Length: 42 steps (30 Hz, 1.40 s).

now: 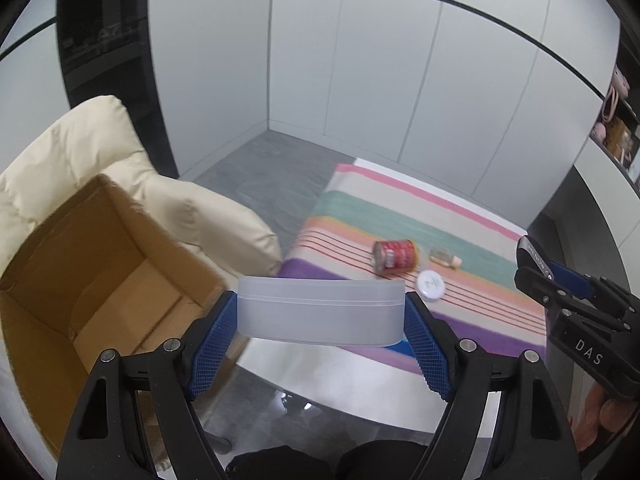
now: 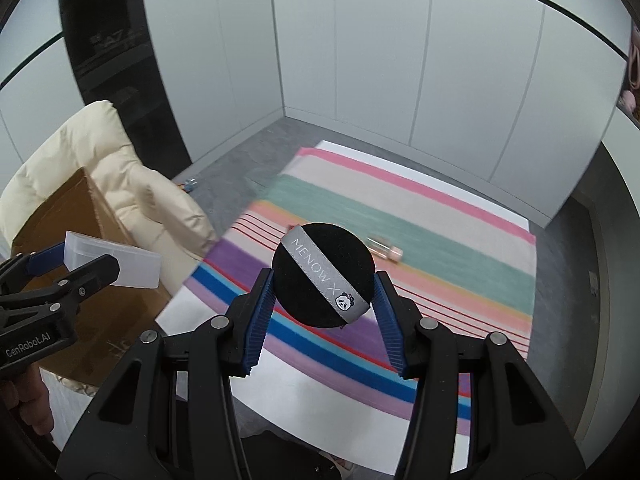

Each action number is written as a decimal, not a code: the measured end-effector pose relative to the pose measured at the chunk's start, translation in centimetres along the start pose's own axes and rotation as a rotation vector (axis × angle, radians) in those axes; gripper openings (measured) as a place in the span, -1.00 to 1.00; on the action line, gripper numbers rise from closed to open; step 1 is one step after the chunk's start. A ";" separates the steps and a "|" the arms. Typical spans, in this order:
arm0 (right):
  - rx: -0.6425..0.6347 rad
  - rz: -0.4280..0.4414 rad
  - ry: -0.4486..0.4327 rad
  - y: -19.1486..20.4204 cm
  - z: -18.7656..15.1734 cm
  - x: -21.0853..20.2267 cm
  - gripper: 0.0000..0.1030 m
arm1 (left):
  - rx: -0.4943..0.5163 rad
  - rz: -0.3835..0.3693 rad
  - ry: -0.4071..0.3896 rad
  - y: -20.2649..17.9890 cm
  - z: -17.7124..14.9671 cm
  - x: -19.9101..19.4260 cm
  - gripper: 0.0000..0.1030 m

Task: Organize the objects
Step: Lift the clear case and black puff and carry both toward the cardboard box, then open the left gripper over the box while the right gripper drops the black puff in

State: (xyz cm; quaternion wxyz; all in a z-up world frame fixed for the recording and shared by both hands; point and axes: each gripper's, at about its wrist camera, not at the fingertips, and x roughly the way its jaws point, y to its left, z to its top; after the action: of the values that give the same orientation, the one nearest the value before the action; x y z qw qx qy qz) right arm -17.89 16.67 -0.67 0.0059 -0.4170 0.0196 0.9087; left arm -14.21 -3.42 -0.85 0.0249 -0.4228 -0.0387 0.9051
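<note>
the left tool (image 1: 320,312) pinches a translucent plastic tub (image 1: 320,310) by its two ends, long axis crosswise. the right tool (image 2: 324,280) pinches a black powder puff (image 2: 323,274) at its rim. the open cardboard box (image 1: 100,280) lies at about nine o'clock of the left tool, nearer that hand, probably the drop-off. farther off at one o'clock, a red can (image 1: 394,254), white lid (image 1: 431,285) and what looks like a small bottle (image 1: 445,258) rest on the striped cloth (image 1: 400,208).

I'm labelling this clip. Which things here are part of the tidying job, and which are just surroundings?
In the job: translucent container in left gripper; black powder puff in right gripper; red can, small bottle, white lid; cardboard box.

Surroundings: striped cloth, cream chair, wall panels.
</note>
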 end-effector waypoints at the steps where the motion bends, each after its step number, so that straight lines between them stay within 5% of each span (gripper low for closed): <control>1: -0.006 0.005 -0.003 0.3 0.2 0.0 0.00 | -0.005 0.010 -0.010 0.6 0.0 -0.2 0.60; 29: -0.192 0.195 -0.007 14.8 1.9 1.7 0.00 | -0.131 0.146 -0.038 13.1 -2.4 -2.7 0.60; 30: -0.200 0.202 -0.008 15.3 1.9 1.7 0.00 | -0.122 0.156 -0.052 13.2 -2.5 -2.9 0.63; 32: -0.214 0.213 -0.010 16.2 2.1 1.7 0.00 | -0.101 0.205 -0.091 13.4 -2.6 -3.8 1.00; 42: -0.279 0.270 -0.004 21.3 2.3 1.9 0.00 | -0.208 0.296 -0.129 18.6 -4.4 -6.4 1.00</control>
State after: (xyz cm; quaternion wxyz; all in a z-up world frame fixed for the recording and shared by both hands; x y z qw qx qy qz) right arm -21.45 -4.57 0.05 -0.1738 -0.4057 -0.0507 0.8959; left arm -6.98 -22.21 -0.46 -0.1550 -0.3655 -0.0711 0.9151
